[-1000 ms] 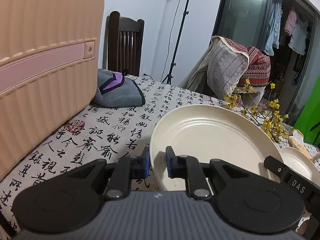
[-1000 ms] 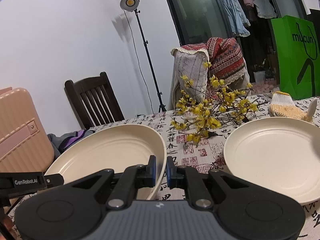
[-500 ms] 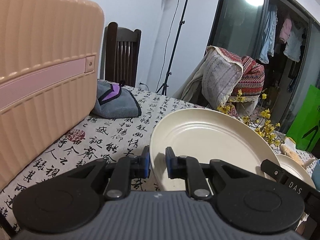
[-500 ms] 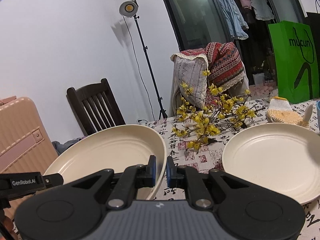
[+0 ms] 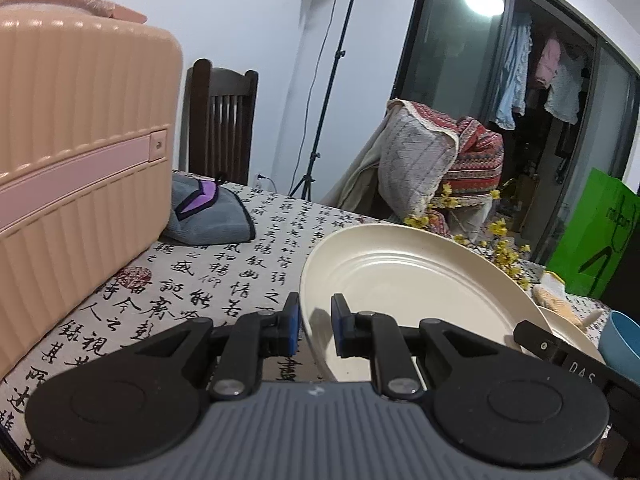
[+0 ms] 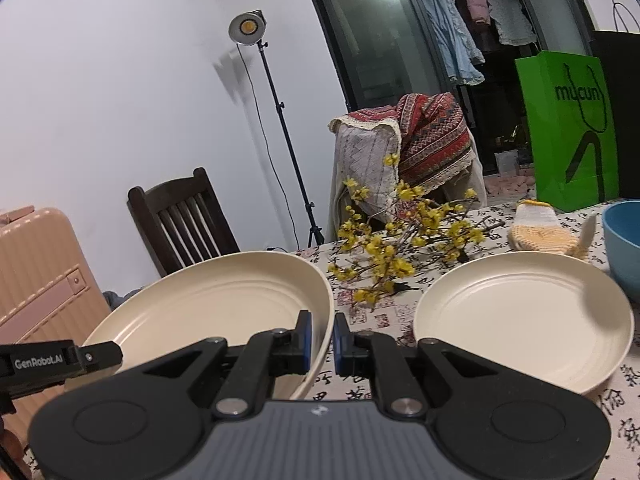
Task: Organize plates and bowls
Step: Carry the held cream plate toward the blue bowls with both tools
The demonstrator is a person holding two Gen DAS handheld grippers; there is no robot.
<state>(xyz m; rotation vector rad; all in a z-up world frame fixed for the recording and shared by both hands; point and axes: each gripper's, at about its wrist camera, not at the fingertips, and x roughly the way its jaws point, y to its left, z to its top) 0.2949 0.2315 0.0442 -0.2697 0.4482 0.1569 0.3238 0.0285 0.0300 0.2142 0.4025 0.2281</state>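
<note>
A large cream plate point(image 5: 416, 292) hangs above the tablecloth, held from both sides. My left gripper point(image 5: 314, 330) is shut on its left rim, and my right gripper point(image 6: 320, 340) is shut on its right rim point(image 6: 320, 300). The right gripper's black finger point(image 5: 560, 354) shows past the plate in the left wrist view. A second cream plate point(image 6: 524, 316) lies flat on the table to the right. A blue bowl point(image 6: 624, 248) stands at the far right, behind that plate.
A peach suitcase point(image 5: 76, 184) stands on the table at the left, a grey and purple cloth point(image 5: 208, 216) beside it. Yellow flower branches point(image 6: 404, 248) and a knitted glove point(image 6: 540, 232) lie behind the plates. A green bag point(image 6: 572, 128) and chairs stand beyond the table.
Both grippers have risen with the large plate between them, so more of the room and the blue bowl come into sight. The second plate has stayed put.
</note>
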